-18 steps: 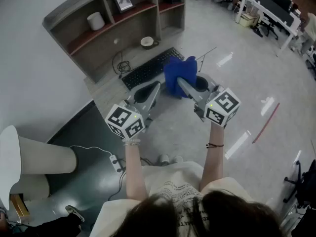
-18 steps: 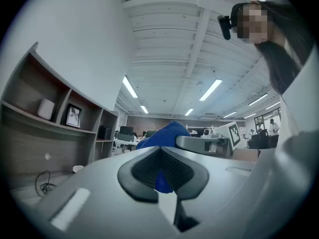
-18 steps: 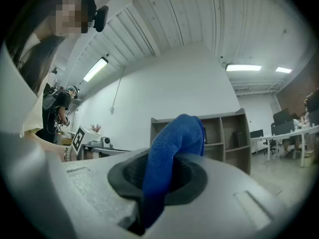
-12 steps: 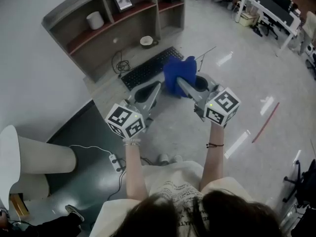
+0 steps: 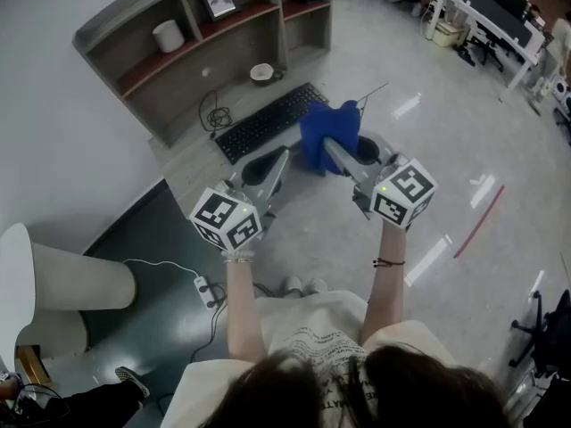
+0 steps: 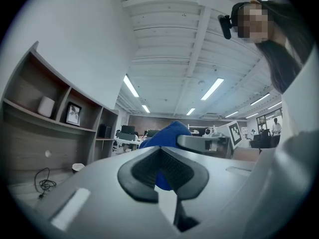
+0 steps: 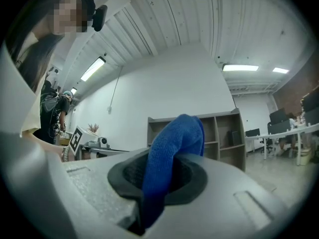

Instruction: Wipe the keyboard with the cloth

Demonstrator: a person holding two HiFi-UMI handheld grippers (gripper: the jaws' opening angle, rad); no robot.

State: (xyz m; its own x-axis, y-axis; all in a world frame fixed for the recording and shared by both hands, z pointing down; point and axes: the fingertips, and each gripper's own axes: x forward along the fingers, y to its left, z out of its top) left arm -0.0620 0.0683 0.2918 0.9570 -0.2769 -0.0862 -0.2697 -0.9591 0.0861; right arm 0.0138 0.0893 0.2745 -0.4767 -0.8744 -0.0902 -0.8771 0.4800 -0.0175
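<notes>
1. At our left, the grey left gripper (image 5: 270, 160) hovers with its jaws together on nothing, near the keyboard's front edge.
2. Ahead, the flat black keyboard (image 5: 268, 121) lies on the grey desk (image 5: 192, 163), its long axis running near-left to far-right, with wooden shelves (image 5: 205, 52) close behind.
3. Rightward, our right gripper (image 5: 333, 146) is clamped on the bunched blue cloth (image 5: 321, 123), raised beside the keyboard's right end. We judge that a leftward sweep comes next.
</notes>
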